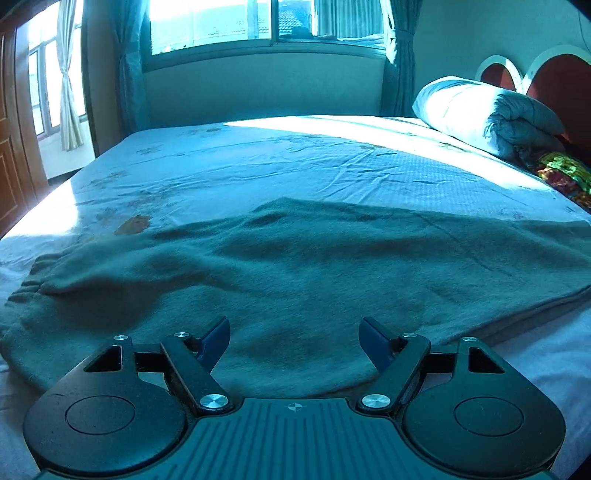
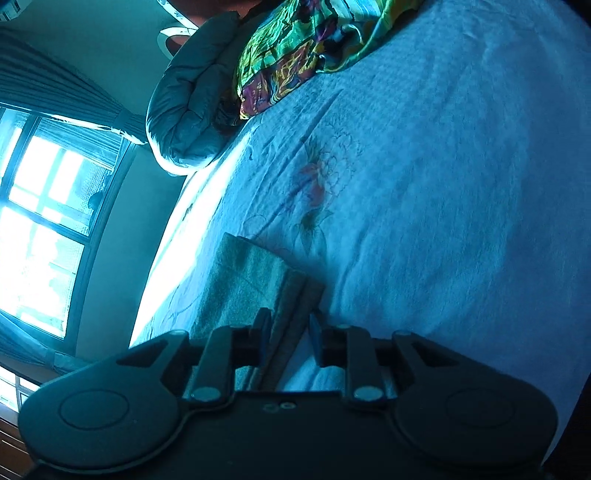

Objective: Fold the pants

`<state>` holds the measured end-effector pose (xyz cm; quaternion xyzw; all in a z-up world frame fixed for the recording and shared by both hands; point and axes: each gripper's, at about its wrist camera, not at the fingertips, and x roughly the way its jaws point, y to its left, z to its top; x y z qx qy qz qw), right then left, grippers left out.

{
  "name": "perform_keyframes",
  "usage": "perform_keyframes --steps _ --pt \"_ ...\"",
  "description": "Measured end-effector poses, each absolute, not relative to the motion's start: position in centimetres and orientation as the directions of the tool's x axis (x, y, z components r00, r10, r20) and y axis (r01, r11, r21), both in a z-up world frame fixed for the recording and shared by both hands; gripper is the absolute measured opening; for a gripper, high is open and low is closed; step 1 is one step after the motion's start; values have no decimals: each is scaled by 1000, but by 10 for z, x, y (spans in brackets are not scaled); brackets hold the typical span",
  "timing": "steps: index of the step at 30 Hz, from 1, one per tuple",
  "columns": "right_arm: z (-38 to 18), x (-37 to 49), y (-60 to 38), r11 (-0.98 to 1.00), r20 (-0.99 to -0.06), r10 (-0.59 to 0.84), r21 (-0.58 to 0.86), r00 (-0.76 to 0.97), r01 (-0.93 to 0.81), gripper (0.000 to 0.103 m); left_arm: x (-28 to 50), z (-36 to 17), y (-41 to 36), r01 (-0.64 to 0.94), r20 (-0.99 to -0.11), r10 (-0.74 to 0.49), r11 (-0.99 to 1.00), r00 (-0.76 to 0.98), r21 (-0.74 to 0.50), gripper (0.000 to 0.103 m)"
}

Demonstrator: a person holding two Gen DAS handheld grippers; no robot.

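- Grey fleece pants (image 1: 295,280) are seen spread flat across the near part of the bed with a pale floral sheet (image 1: 280,162); the gathered waistband lies at the left.
- The left tool (image 1: 294,334) is held wide open just above the near edge of the pants, nothing between its blue fingers (image 1: 218,338).
- The right tool (image 2: 288,326) is seen closed on the layered leg end of the pants (image 2: 255,288), the fabric edge pinched between the fingers (image 2: 263,325).
- A rolled grey-white quilt (image 1: 487,114) and a multicoloured patterned cloth (image 2: 295,48) are noted at the head of the bed, well apart from the pants.
- A sunlit window (image 1: 266,22) is seen beyond the bed.
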<state>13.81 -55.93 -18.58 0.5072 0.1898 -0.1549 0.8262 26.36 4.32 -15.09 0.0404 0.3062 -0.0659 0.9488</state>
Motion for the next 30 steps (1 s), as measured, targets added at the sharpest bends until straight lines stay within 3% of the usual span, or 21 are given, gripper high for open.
perform_keyframes --steps 3,5,6,8,10,11,13,16,22,25,27,30 --pt "-159 139 -523 570 -447 -93 709 890 415 16 276 -153 2 196 -579 -185 980 794 -44 79" --pt "-151 156 -495 673 -468 -8 651 884 351 22 283 -167 -21 210 -614 -212 975 761 -77 81" --pt "-152 175 -476 740 -529 80 600 845 305 25 285 -177 -28 198 -644 -183 979 743 -49 83" --pt "-165 201 -451 824 -646 119 487 754 288 48 275 -186 -37 218 -620 -141 975 772 49 90" --pt "-156 209 -433 890 -675 46 362 736 276 48 272 -174 -25 216 -623 -135 975 771 56 90" --pt "-144 209 -425 903 -638 48 356 769 239 45 270 -167 -12 186 -614 -101 980 783 77 90" --pt "-126 216 -411 903 -562 136 409 816 131 45 270 -157 19 117 -602 -15 985 798 130 90" --pt "-113 250 -377 892 -518 270 452 811 -9 45 274 -150 71 13 -613 76 990 786 139 90" --pt "-94 311 -271 907 -539 399 351 742 -233 49 274 -146 153 -123 -616 204 977 761 172 90" --pt "-90 332 -228 891 -544 452 319 707 -324 63 278 -149 183 -165 -616 232 973 753 164 91" --pt "-88 347 -197 872 -545 490 300 681 -387 64 282 -150 200 -197 -609 255 967 751 162 91" --pt "-86 375 -161 845 -546 532 290 647 -449 63 290 -150 233 -274 -605 279 956 746 103 100"
